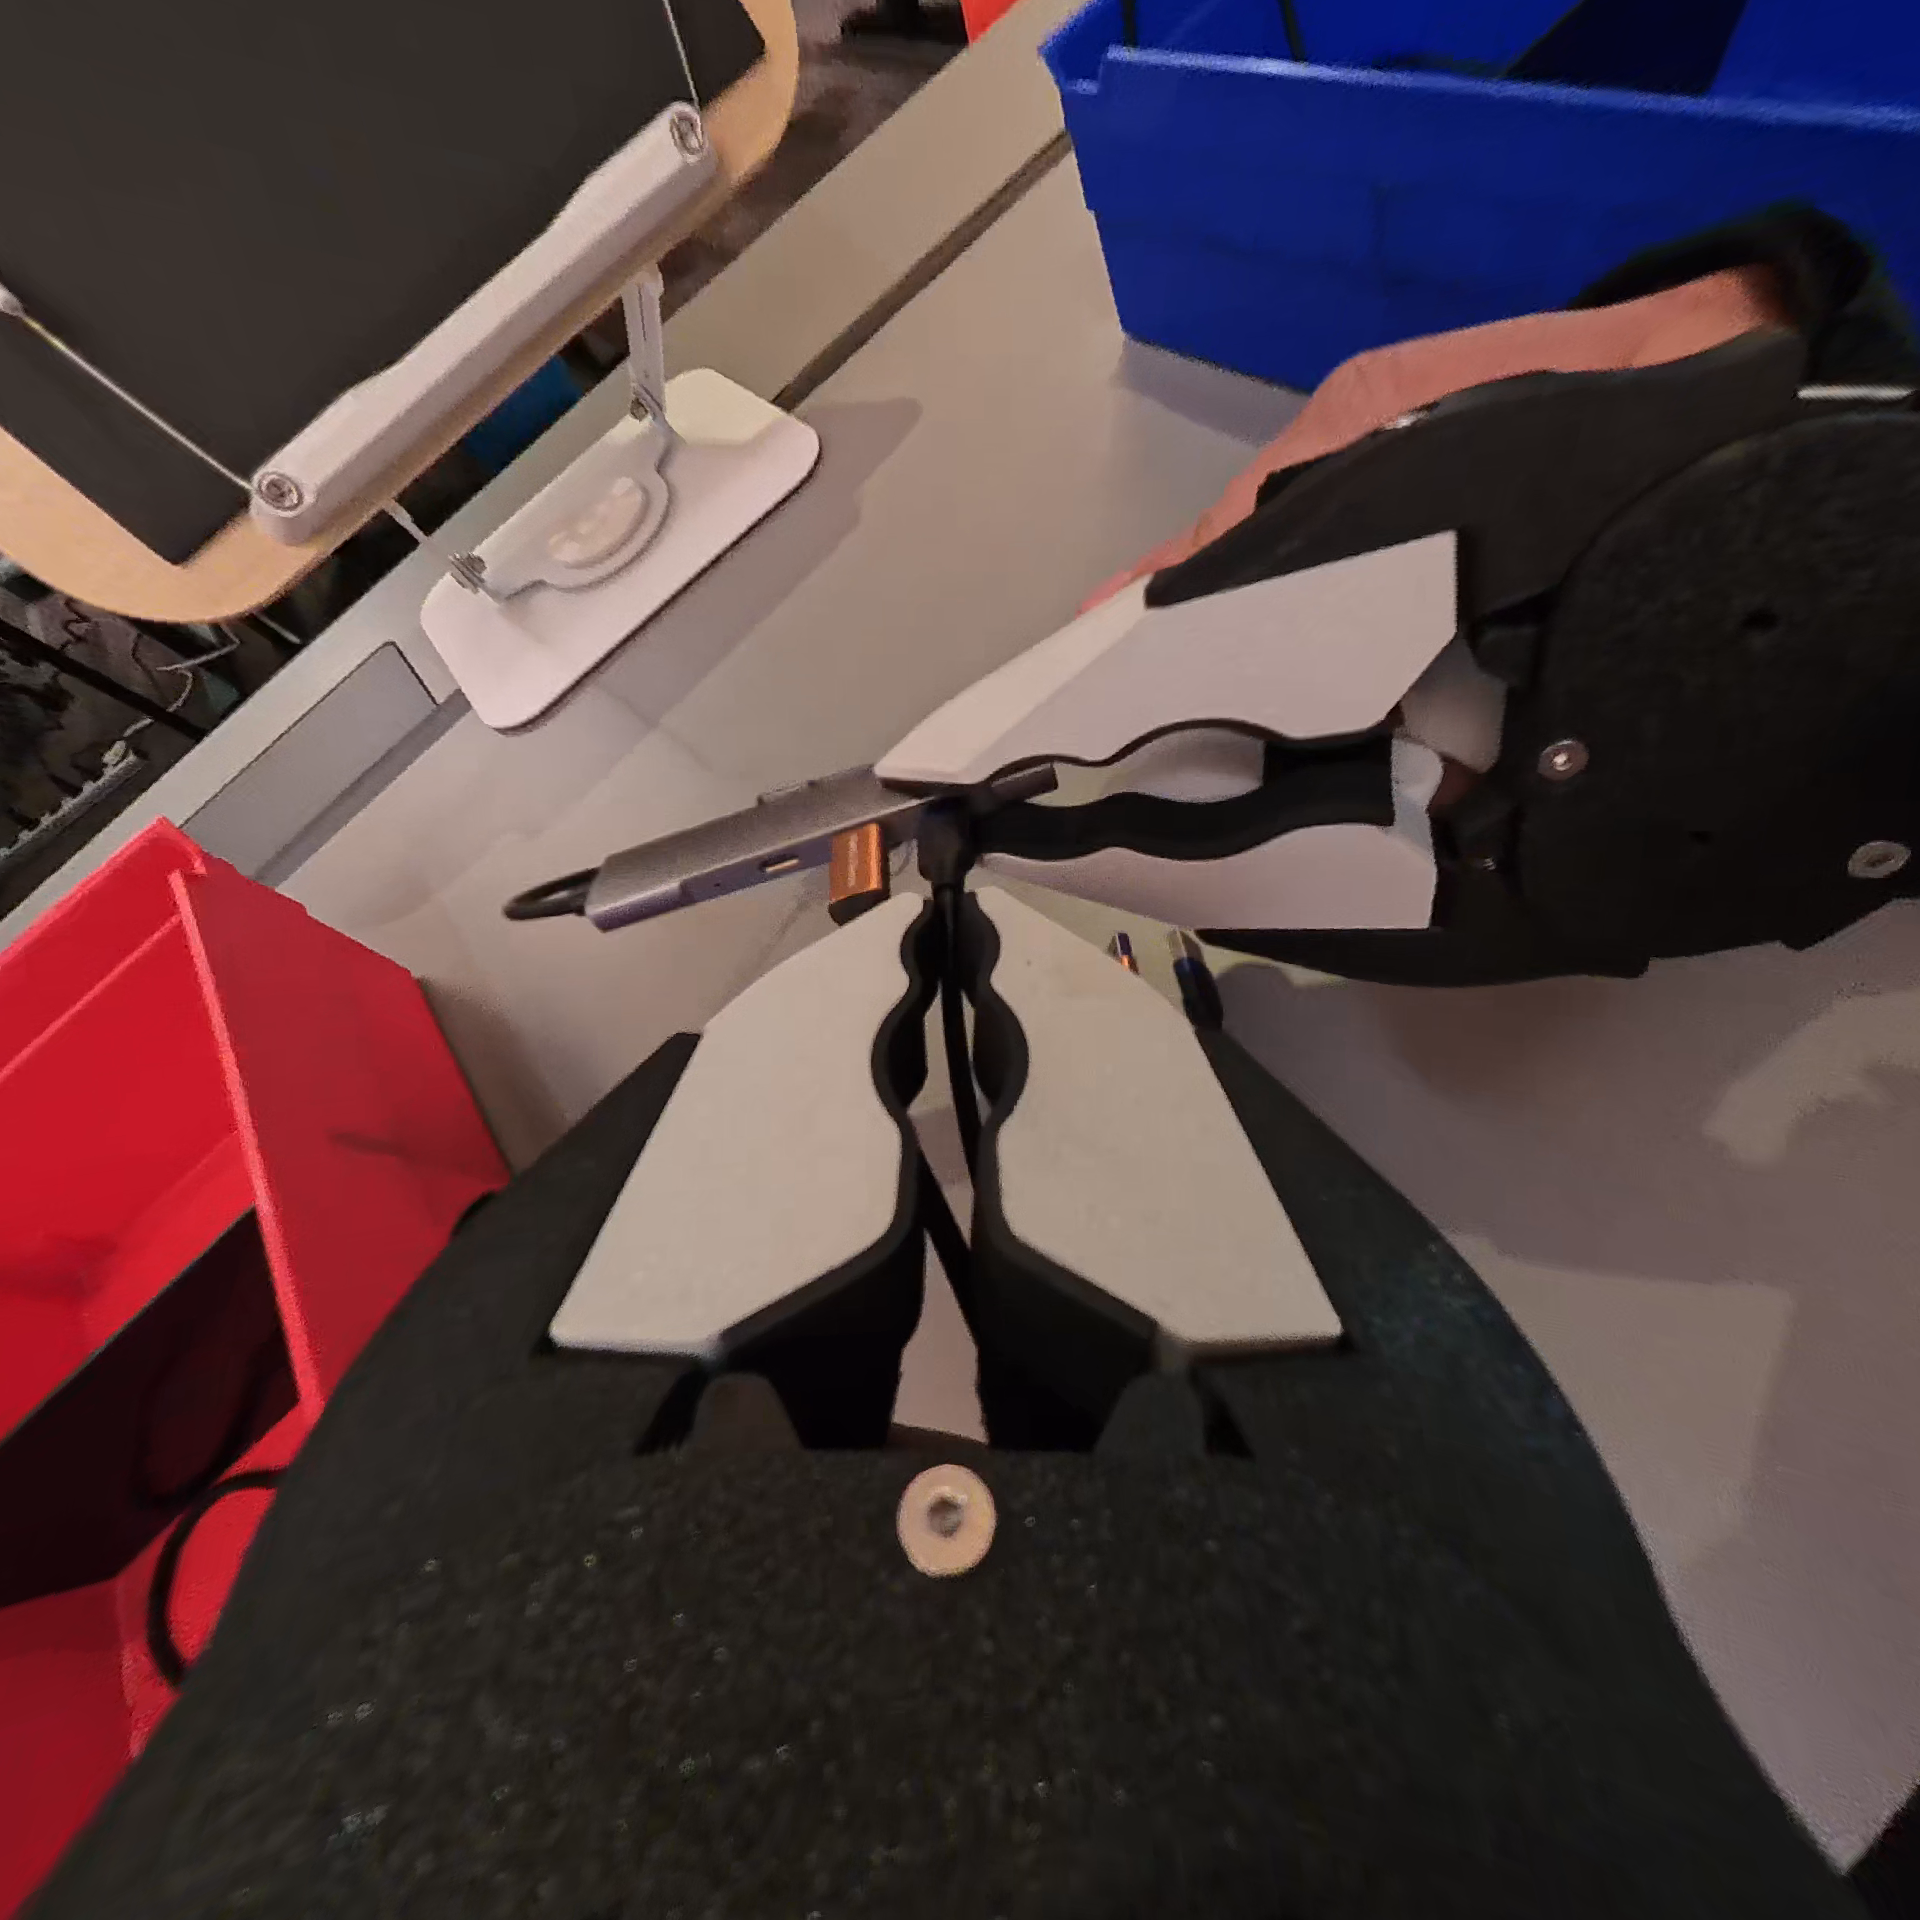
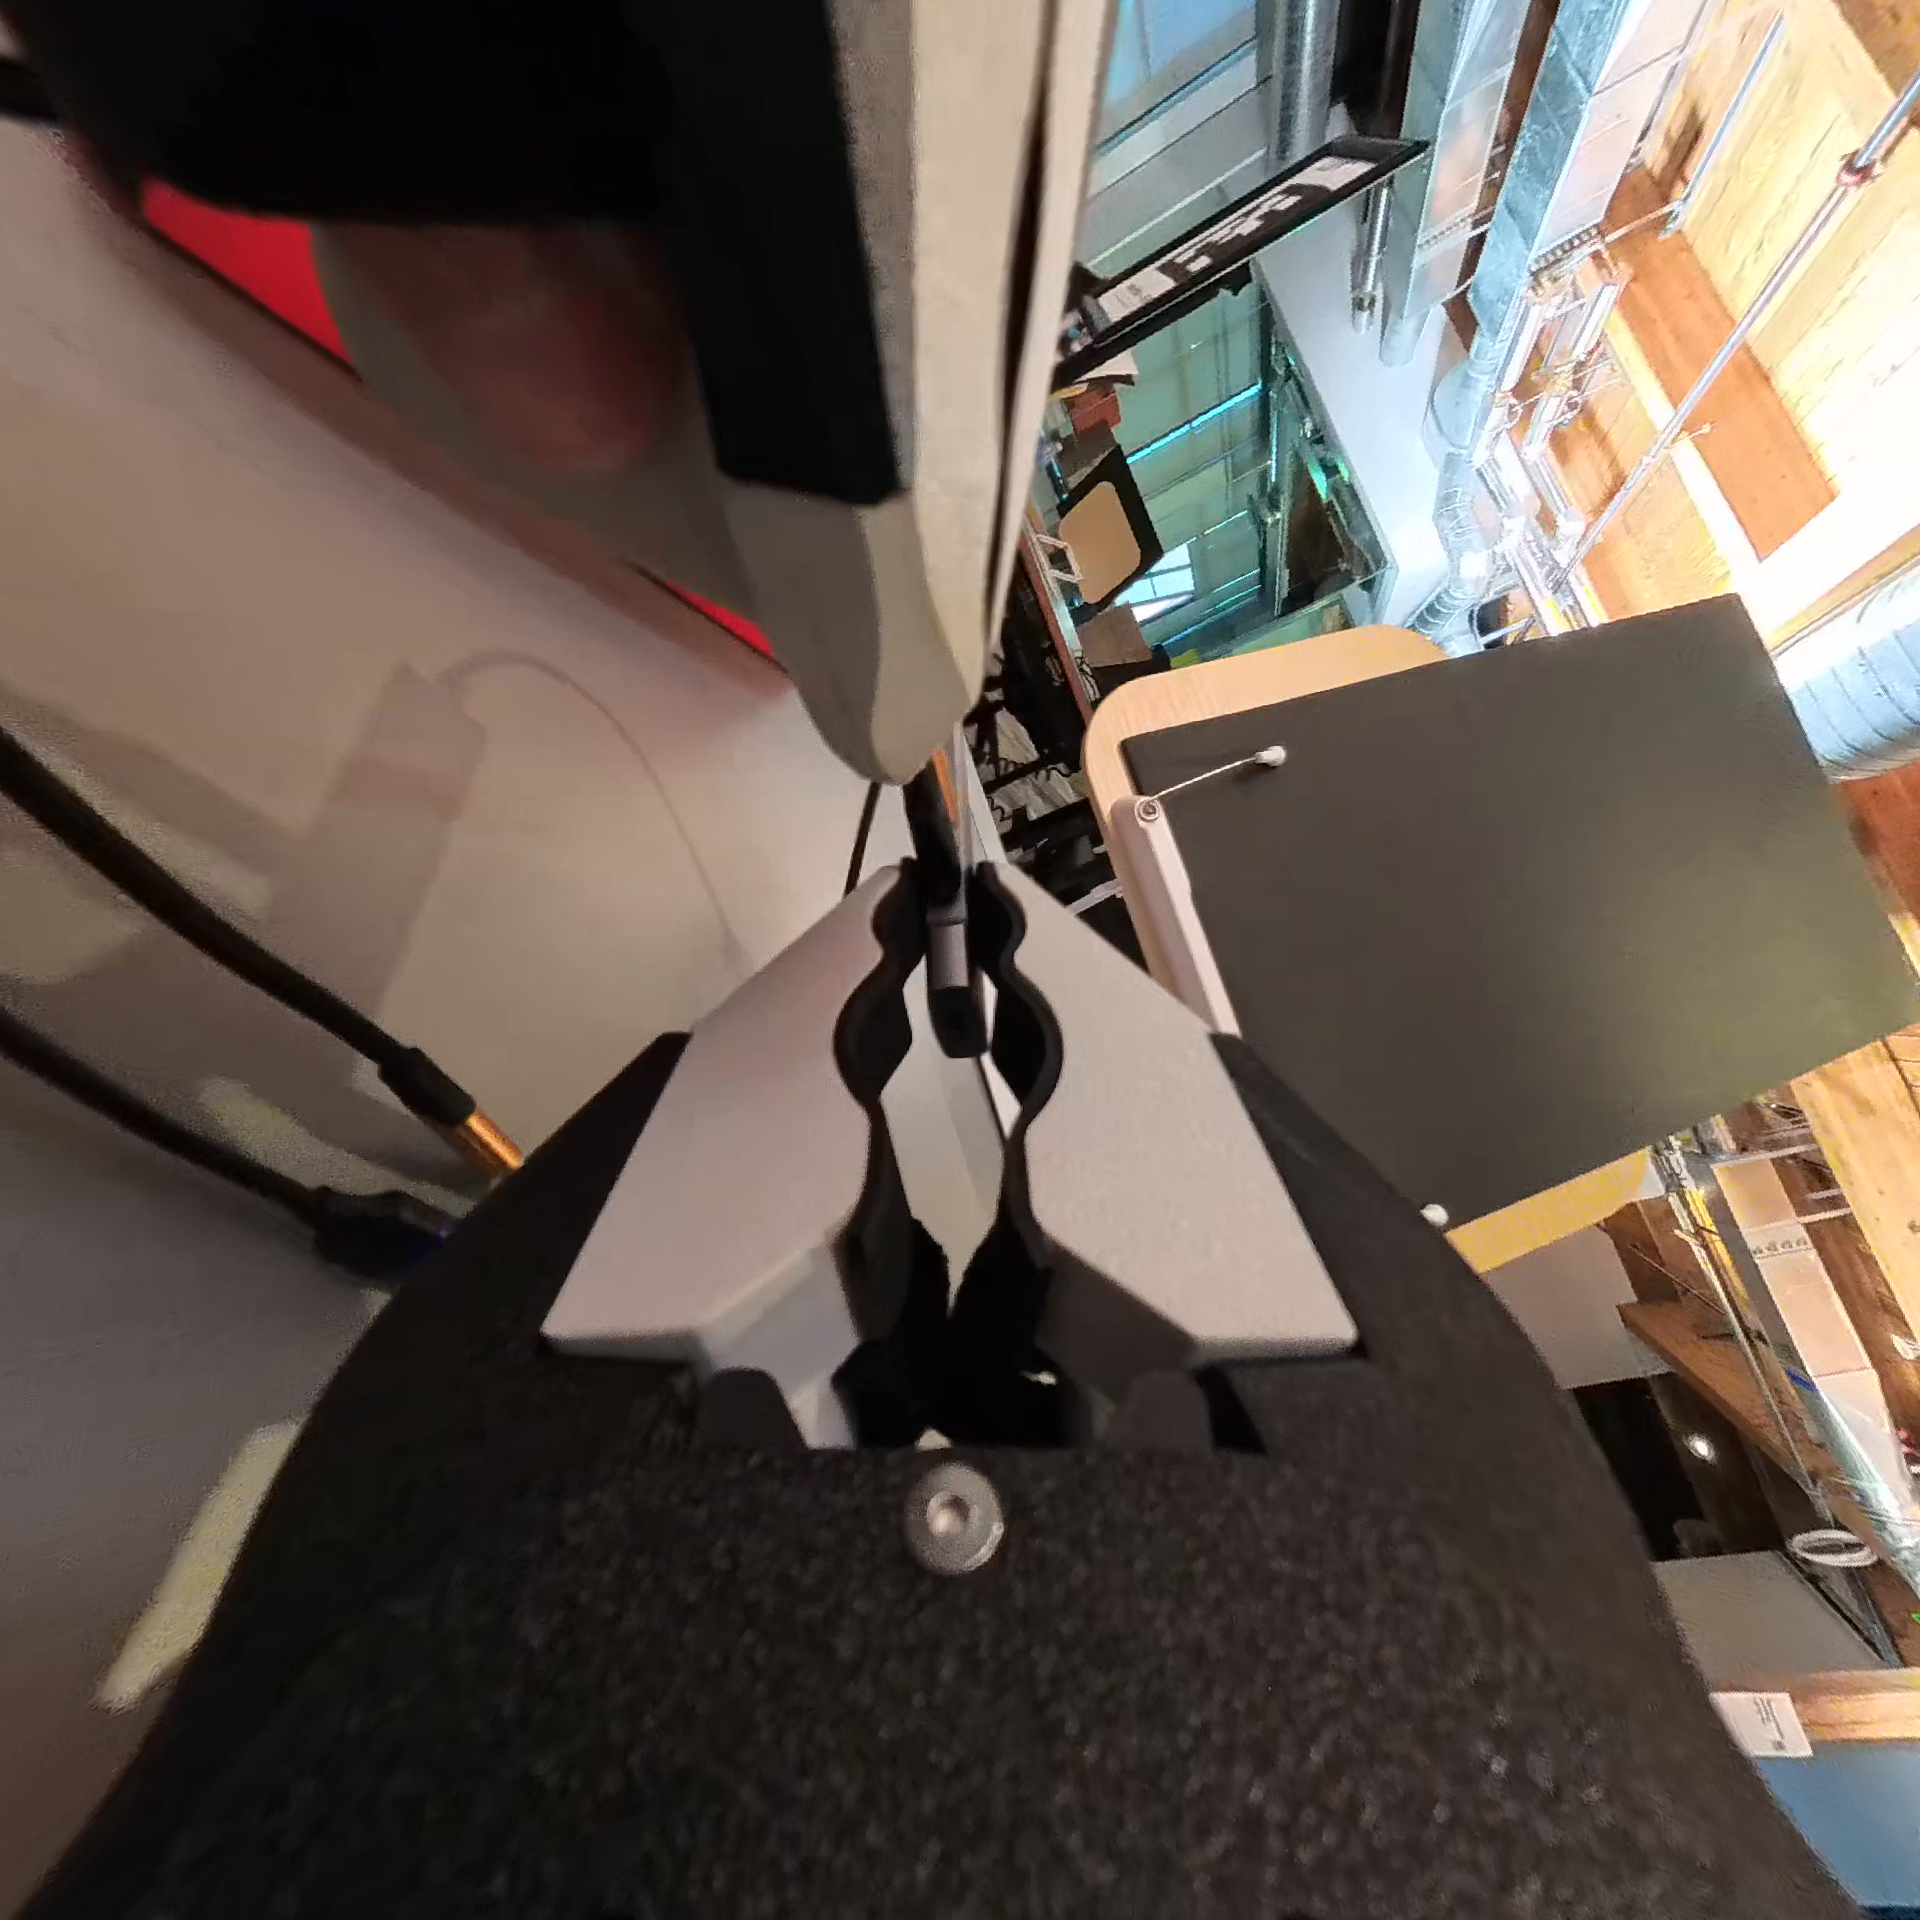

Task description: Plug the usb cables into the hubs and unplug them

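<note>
My right gripper (image 1: 951, 805) squeezes light, stiff hub (image 1: 727, 857). My left gripper (image 1: 948, 914) pinches bendy black cable (image 1: 956, 1039). Better grab by hard plug.

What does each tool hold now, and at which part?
The left tool pinches the black cable just behind its plug, at the hub. The right tool clamps the grey hub by its end, holding it above the table.

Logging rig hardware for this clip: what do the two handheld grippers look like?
Both match: the left gripper and right gripper have grainy black bodies with a silver screw, and flat pale grey fingers with wavy black inner edges. A black sleeve cuff shows behind the right one.
</note>
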`<state>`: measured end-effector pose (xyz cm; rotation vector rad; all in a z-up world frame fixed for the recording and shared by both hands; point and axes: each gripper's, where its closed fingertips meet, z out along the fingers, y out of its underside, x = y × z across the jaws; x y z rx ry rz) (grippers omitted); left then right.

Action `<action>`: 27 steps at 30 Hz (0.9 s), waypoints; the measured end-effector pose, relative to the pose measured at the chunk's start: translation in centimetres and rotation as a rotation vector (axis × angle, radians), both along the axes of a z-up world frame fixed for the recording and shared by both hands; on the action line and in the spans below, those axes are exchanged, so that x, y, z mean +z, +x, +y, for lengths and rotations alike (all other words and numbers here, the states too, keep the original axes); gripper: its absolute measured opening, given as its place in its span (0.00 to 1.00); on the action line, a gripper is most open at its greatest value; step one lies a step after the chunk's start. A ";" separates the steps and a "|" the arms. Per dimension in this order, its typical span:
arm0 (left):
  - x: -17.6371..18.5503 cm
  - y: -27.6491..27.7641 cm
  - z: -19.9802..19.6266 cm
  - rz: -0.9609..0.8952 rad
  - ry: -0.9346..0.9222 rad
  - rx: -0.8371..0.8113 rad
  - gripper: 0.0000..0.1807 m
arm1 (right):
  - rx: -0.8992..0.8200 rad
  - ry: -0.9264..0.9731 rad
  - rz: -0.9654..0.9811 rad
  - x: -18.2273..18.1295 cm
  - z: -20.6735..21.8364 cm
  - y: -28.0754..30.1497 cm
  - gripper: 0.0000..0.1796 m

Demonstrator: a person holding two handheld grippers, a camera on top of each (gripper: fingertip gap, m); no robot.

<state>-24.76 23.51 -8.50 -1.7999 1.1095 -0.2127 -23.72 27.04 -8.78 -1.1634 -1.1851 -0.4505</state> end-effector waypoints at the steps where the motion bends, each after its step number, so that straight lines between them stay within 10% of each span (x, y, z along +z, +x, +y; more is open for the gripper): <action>1: -0.1 0.1 0.0 -0.002 -0.007 -0.003 0.01 | 0.001 -0.001 0.000 0.0 0.0 0.1 0.04; 13: 6.6 -3.2 -0.4 -0.353 -0.028 -0.051 0.12 | -0.010 -0.078 0.083 -0.7 2.3 2.4 0.04; 22: -1.6 -21.4 3.3 0.438 -0.063 -0.035 0.11 | 0.054 -0.202 0.156 -3.2 3.0 2.0 0.05; 27: -3.6 -22.3 6.0 0.522 -0.150 -0.223 0.11 | 0.080 -0.196 0.157 -3.3 2.8 1.8 0.05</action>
